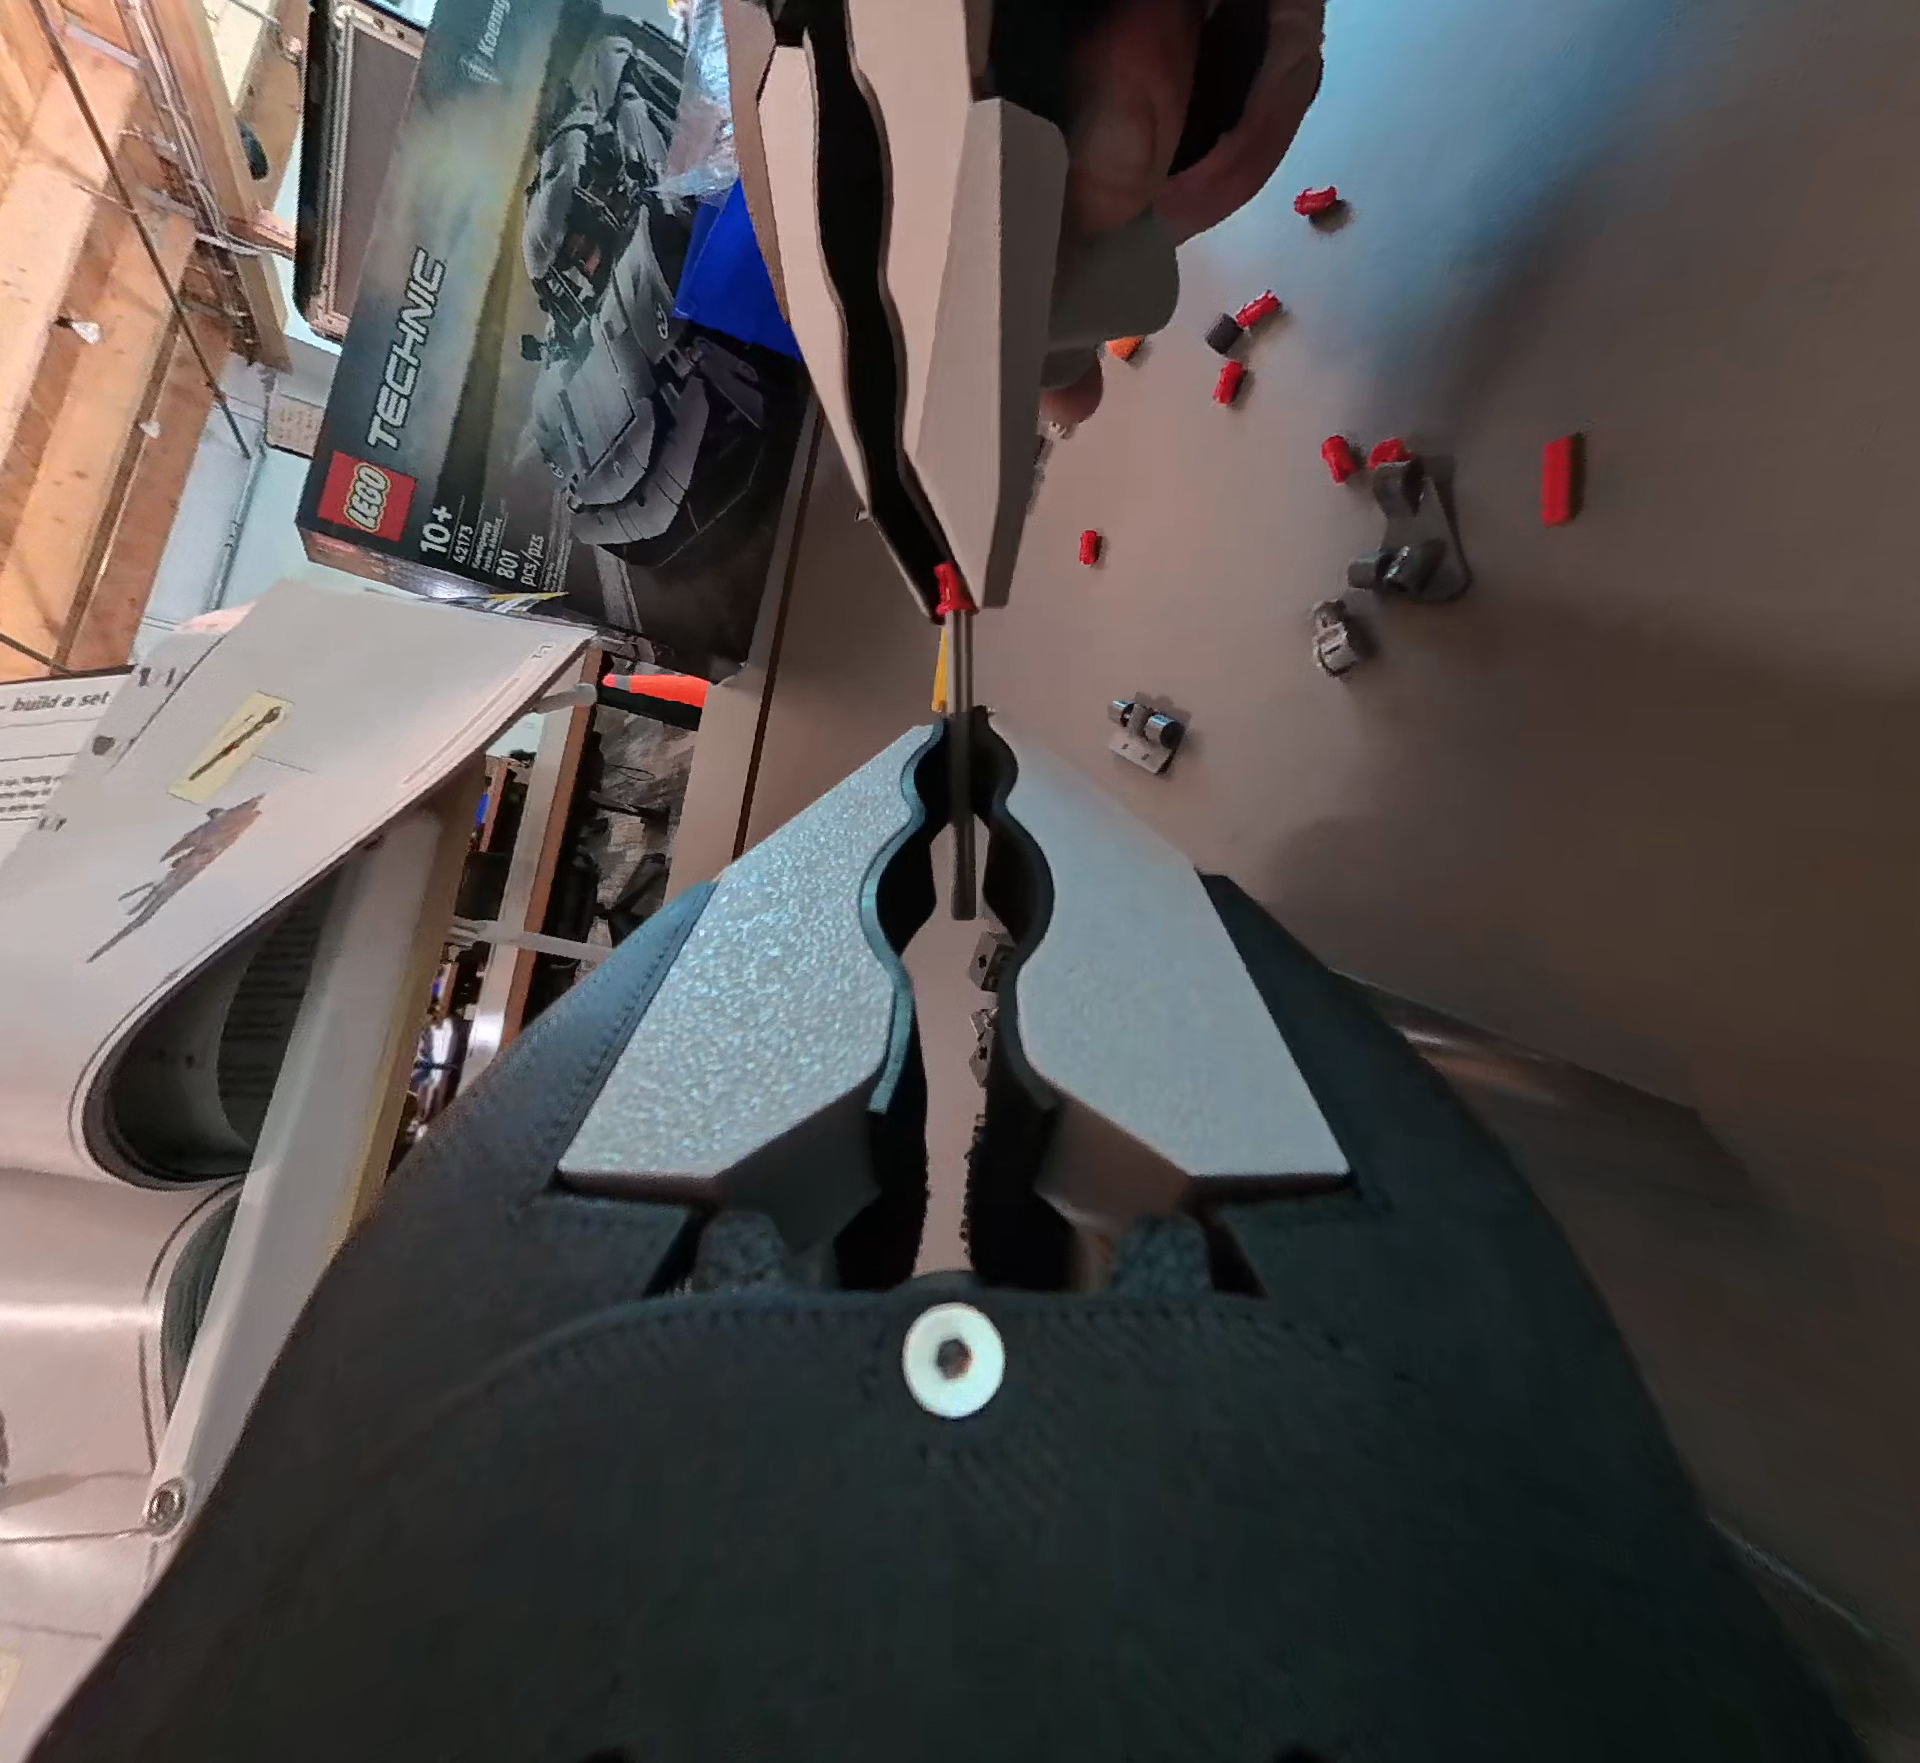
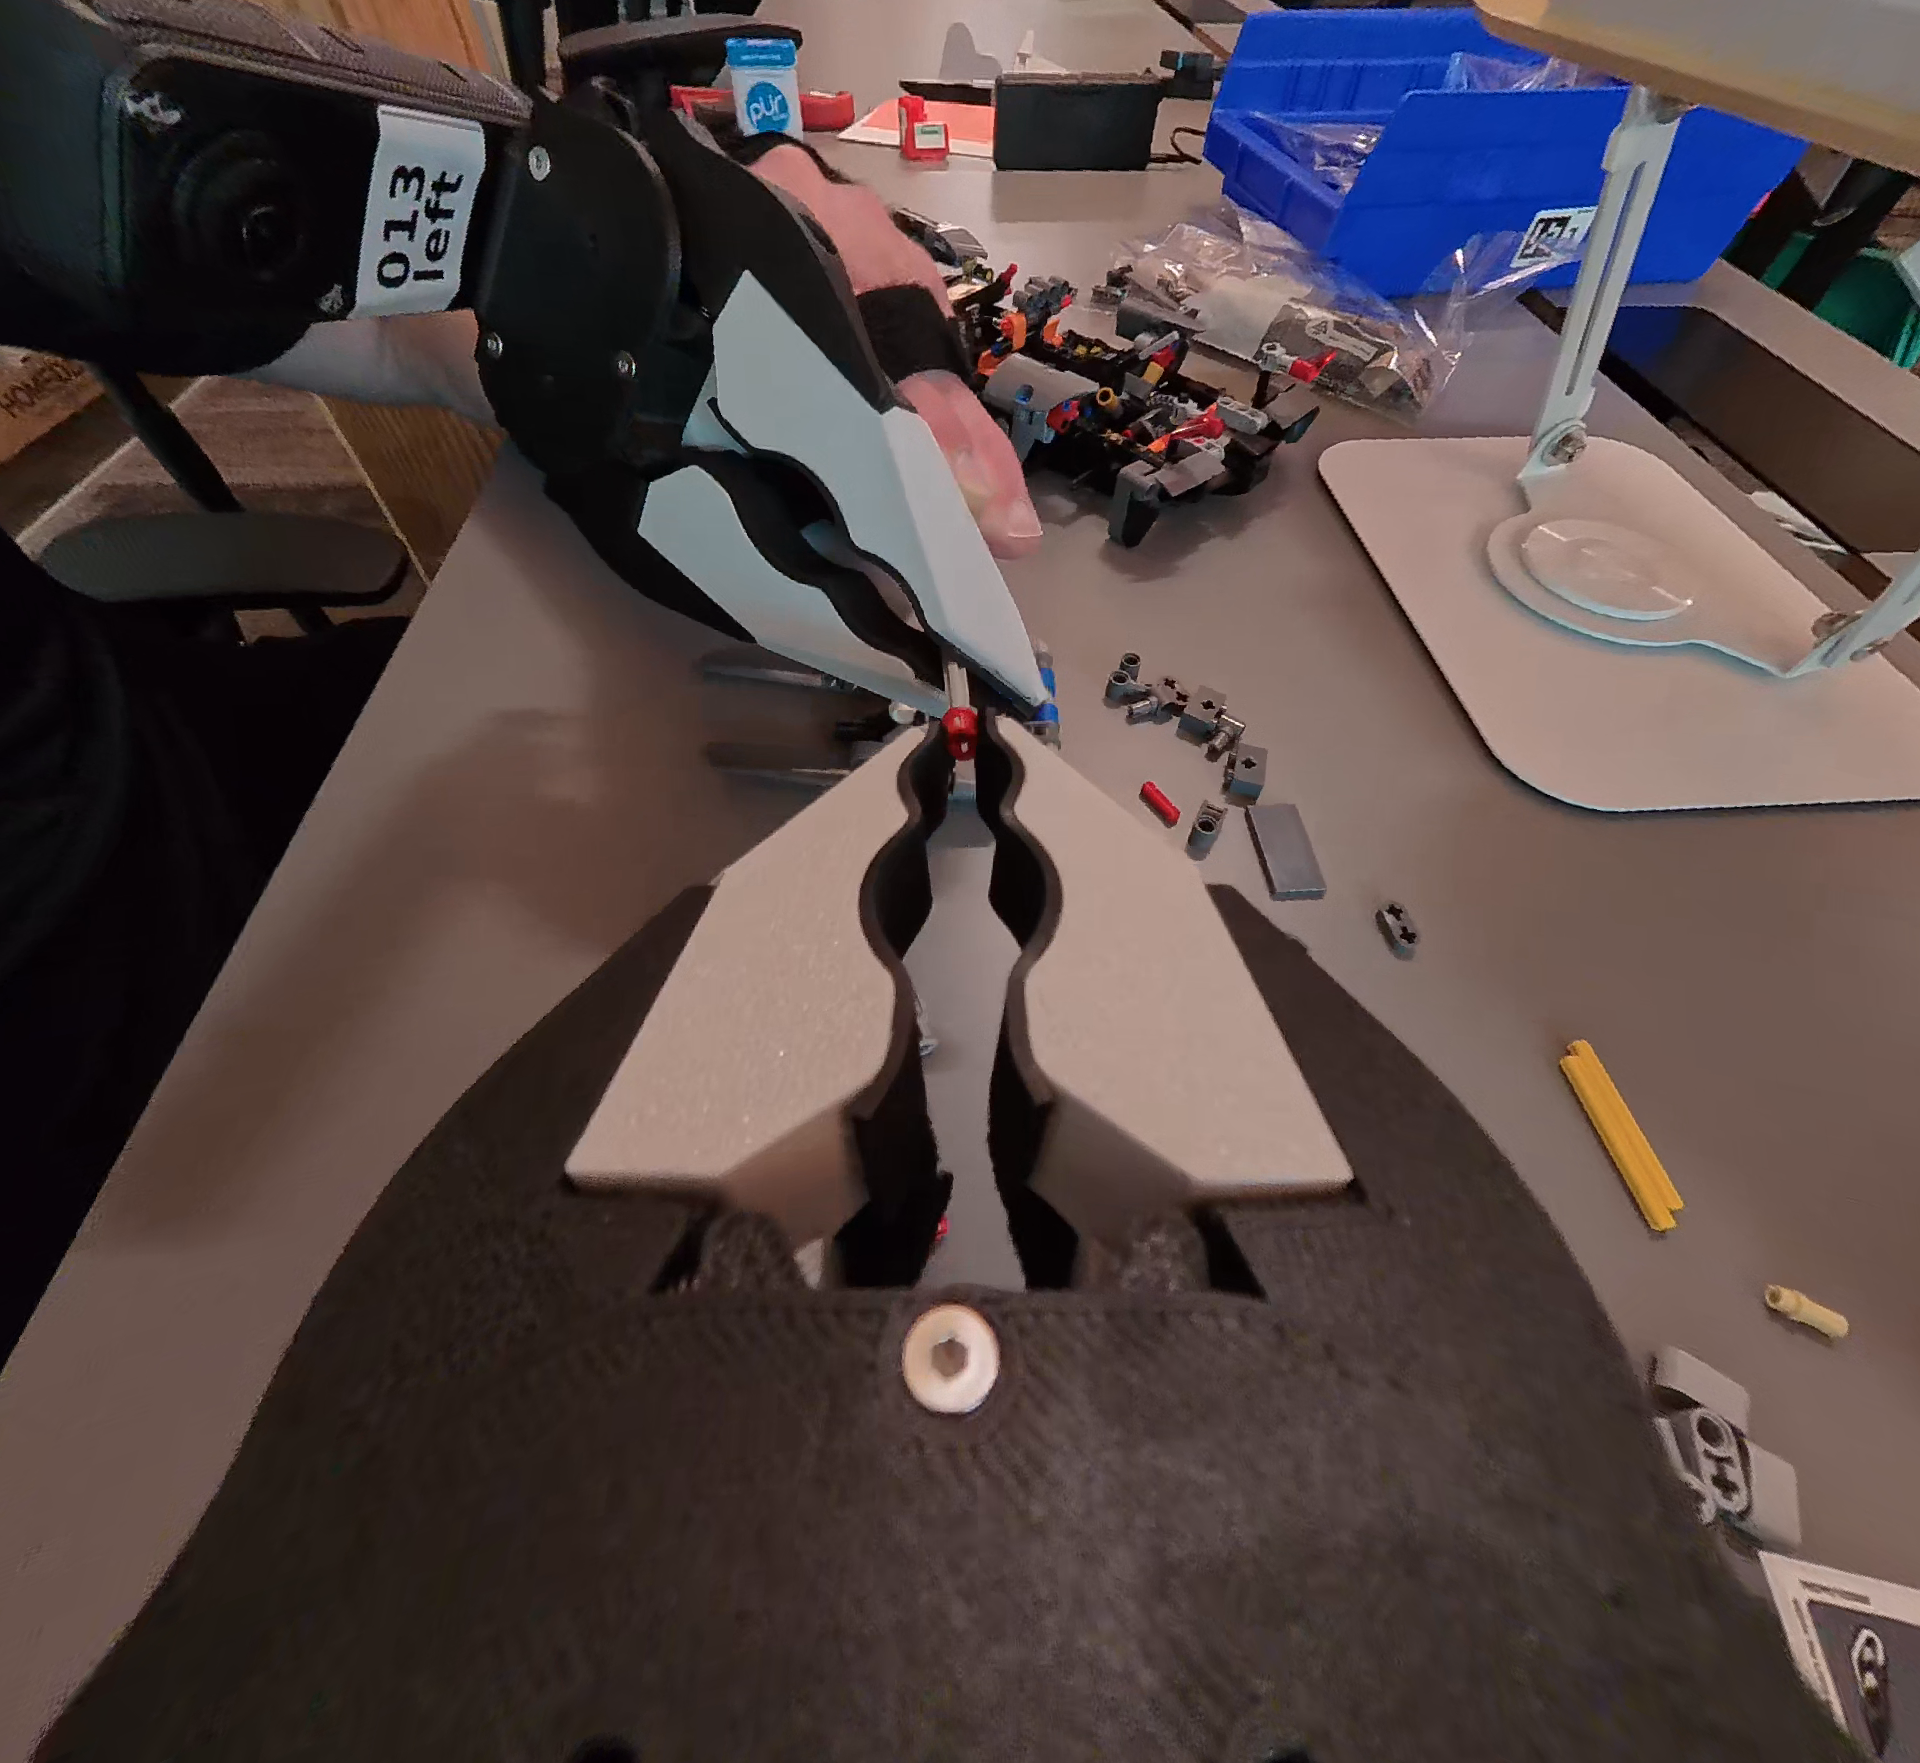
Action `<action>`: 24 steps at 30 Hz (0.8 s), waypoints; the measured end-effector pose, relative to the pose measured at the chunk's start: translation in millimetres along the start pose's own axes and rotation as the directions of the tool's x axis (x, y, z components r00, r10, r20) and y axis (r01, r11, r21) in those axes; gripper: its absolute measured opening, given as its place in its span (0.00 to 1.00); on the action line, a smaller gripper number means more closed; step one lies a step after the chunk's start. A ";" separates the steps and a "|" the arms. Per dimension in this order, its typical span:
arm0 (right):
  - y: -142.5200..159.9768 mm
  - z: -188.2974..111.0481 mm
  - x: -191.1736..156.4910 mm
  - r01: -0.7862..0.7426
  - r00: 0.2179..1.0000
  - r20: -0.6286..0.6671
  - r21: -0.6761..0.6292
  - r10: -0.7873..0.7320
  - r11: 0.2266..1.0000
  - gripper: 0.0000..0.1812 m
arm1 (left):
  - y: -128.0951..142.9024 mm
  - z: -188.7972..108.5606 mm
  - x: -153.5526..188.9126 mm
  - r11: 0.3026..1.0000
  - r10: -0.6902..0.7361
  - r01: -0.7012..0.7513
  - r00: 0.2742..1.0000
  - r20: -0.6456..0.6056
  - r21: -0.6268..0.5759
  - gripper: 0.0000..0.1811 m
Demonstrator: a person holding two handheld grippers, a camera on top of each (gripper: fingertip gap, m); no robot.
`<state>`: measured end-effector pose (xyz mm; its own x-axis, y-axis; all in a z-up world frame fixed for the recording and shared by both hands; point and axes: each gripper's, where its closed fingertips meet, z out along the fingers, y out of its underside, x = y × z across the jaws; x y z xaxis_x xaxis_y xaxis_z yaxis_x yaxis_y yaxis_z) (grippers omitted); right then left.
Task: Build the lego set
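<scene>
In the left wrist view my left gripper (image 1: 961, 731) is shut on a thin grey axle (image 1: 962, 809) that sticks out past its tips. My right gripper (image 1: 951, 596) comes in from above, tip to tip, shut on a small red bush (image 1: 948, 587) at the axle's far end. In the right wrist view my right gripper (image 2: 961, 747) holds the red bush (image 2: 960, 729). The left gripper (image 2: 987, 687) reaches in from the upper left with the axle (image 2: 956, 685), just above the grey table (image 2: 582, 778).
A partly built car chassis (image 2: 1132, 404), bags of parts (image 2: 1278, 311) and a blue bin (image 2: 1455, 144) lie beyond. Loose grey parts (image 2: 1195, 705), yellow axles (image 2: 1621, 1147) and a white stand base (image 2: 1662, 633) lie right. Red pins (image 1: 1340, 456), the set's box (image 1: 520, 311) and the instruction booklet (image 1: 260, 757) show in the left wrist view. Left tips and right tips are each some 30 cm from the white stand base (image 2: 1662, 633).
</scene>
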<state>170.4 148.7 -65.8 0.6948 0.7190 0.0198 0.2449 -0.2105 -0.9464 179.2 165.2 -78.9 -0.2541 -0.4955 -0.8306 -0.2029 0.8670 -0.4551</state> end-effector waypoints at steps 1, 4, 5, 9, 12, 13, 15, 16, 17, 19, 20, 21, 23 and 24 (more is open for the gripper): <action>1.9 0.9 -0.6 0.003 1.000 0.004 -0.008 -0.003 1.000 0.01 | 1.0 0.5 1.7 1.000 0.012 -0.012 1.000 -0.001 -0.003 0.00; 4.6 7.8 -8.7 -0.012 0.999 0.053 -0.006 0.012 1.000 0.01 | -12.0 0.2 11.2 0.999 -0.010 0.013 0.999 -0.042 0.052 0.00; 6.2 10.9 -10.5 -0.001 0.999 0.053 -0.017 0.002 1.000 0.01 | -9.0 0.8 11.9 0.999 0.043 -0.042 0.999 -0.020 0.027 0.00; 9.4 12.9 -7.1 -0.019 0.999 0.047 -0.016 0.020 1.000 0.01 | -4.1 3.9 12.6 1.000 0.002 -0.001 0.999 -0.033 0.021 0.00; 2.6 8.9 -3.7 -0.005 1.000 0.022 0.010 0.005 1.000 0.01 | -6.9 5.3 5.2 0.998 -0.050 0.051 0.998 -0.031 0.043 0.00; 1.9 7.9 -2.1 0.002 1.000 0.013 0.011 -0.002 1.000 0.01 | -7.4 5.8 3.4 0.998 -0.048 0.049 0.999 -0.020 0.049 0.00; -2.5 4.0 -0.7 0.000 1.000 0.009 0.037 -0.001 0.999 0.02 | -7.5 3.5 -2.1 0.997 -0.031 0.029 0.999 0.022 0.065 0.00; -4.0 0.7 1.7 0.007 1.000 -0.004 0.041 -0.007 0.999 0.02 | -3.6 3.1 -5.1 0.998 -0.035 0.033 0.999 0.029 0.050 0.04; -5.9 -3.4 4.7 0.013 1.000 -0.019 0.050 -0.012 0.999 0.02 | -2.4 1.4 -9.1 0.997 -0.045 0.043 0.998 0.039 0.057 0.06; -8.6 -10.5 9.2 0.035 0.998 -0.047 0.060 -0.032 0.998 0.02 | -0.1 -1.0 -17.1 0.997 -0.063 0.059 0.996 0.056 0.056 0.07; -9.5 -12.4 10.6 0.049 0.997 -0.059 0.060 -0.046 0.997 0.02 | 0.6 -1.4 -19.7 0.997 -0.059 0.055 0.996 0.066 0.050 0.08; -9.7 -13.1 10.8 0.067 0.996 -0.070 0.055 -0.063 0.996 0.01 | -0.6 -2.0 -20.3 0.998 -0.046 0.042 0.996 0.073 0.056 0.07; -8.6 -11.7 9.4 0.093 0.993 -0.077 0.038 -0.090 0.995 0.02 | -1.0 -1.5 -17.7 0.999 -0.019 0.015 0.997 0.075 0.050 0.06; -8.0 -10.4 8.5 0.100 0.992 -0.077 0.031 -0.098 0.994 0.02 | -1.5 -1.0 -15.9 0.999 -0.005 0.001 0.997 0.074 0.050 0.04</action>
<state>181.4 149.6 -54.7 0.7177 0.6828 0.1371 0.2920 -0.1163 -0.9493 182.6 171.8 -64.7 -0.1820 -0.4946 -0.8498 -0.1562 0.8678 -0.4716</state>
